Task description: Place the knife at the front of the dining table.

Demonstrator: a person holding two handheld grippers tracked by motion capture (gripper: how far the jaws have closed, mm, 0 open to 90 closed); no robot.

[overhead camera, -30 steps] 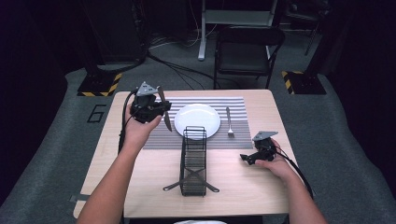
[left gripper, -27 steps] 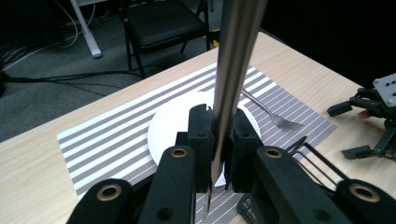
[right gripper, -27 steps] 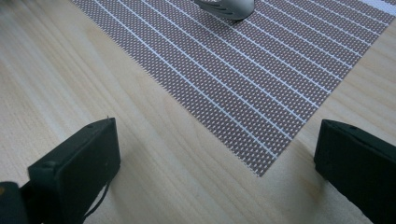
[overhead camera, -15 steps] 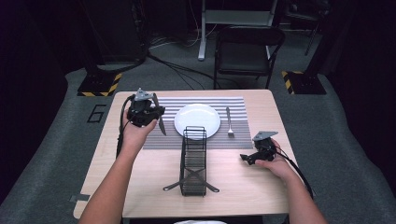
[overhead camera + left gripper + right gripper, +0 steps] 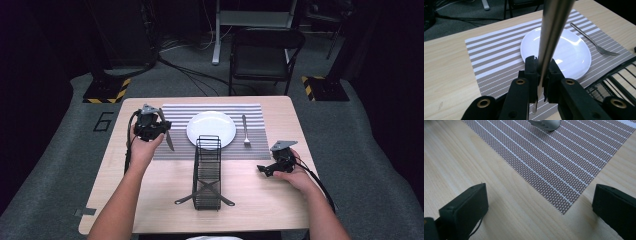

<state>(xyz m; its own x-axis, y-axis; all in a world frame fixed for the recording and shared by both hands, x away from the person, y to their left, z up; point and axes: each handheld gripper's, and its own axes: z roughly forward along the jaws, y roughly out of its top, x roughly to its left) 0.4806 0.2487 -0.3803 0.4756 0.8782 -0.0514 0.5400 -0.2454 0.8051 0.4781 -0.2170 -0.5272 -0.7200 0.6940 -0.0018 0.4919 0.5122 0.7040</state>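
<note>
While the person is leaning in from the near edge of the desk, the left hand-held gripper is pinching a table knife between its jaws. In the left gripper view, the knife is running up and away from the jaws as one long steel bar, with a short tip poking out below them. From above, the knife's long axis is slanting from beside the gripper toward the near side of the desk, its lower end hanging over the left part of the striped placemat.

The white plate is sitting just to the right of the knife, in the middle of the placemat. A fork is lying on the plate's far side, its length running front to back. The bare strip of mat left of the plate looks like the likely landing spot, and it is lying directly under the left hand, so that hand is much the nearer.

The right hand-held gripper is resting well apart on the desk's right side, jaws spread wide and holding nothing. A black wire rack is standing between the two hands.
</note>
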